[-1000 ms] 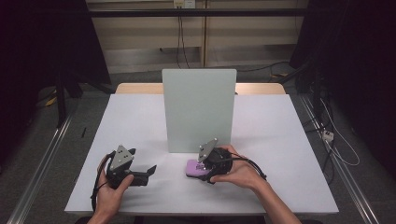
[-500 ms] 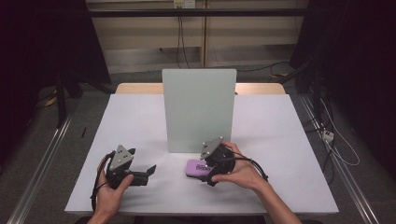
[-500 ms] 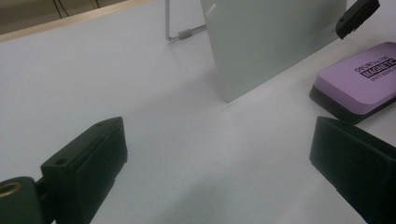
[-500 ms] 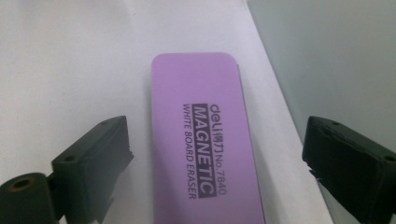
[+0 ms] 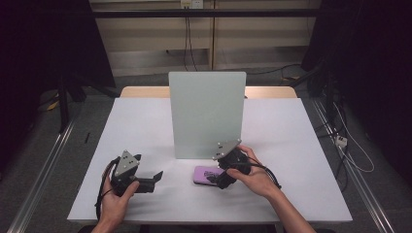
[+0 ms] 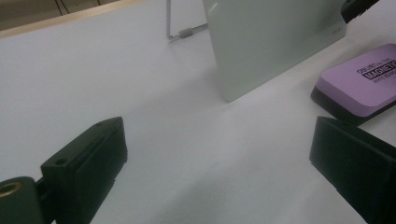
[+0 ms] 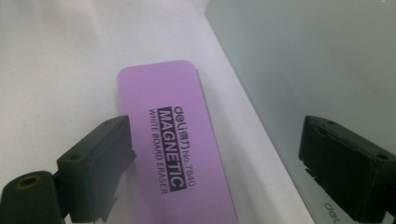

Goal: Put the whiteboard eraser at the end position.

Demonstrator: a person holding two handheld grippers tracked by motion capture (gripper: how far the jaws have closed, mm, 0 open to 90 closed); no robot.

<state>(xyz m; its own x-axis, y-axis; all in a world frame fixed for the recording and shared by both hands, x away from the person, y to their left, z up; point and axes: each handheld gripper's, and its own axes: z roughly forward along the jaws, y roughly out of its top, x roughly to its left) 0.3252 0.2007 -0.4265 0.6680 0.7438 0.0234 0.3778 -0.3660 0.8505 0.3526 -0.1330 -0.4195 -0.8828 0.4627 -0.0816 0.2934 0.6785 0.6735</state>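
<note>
Nearest us, our left gripper (image 5: pixel 156 177) rests low on the table (image 5: pixel 145 121) w/ jaws spread wide and nothing between them. It's parked off to the side, well apart from the work, prob. so it stays out of the way while the other hand acts. From the left gripper view we see the purple eraser (image 6: pixel 359 81) lying flat beyond its right jaw, just in front of the board (image 6: pixel 271 37).

Our right gripper (image 7: pixel 215 168) hovers over that eraser (image 7: pixel 175 154), jaws wide, one to each long side but neither touching yet. The wide gap makes sense: it has to clear the eraser's width before closing. We'd judge this as lining up for a grasp across the short axis.

The eraser (image 5: pixel 206 174) sits on the table just beside the foot of the upright whiteboard (image 5: pixel 206 114), which stands mid-table on a wire stand (image 6: pixel 180 33), prob. so its face can be wiped.
</note>
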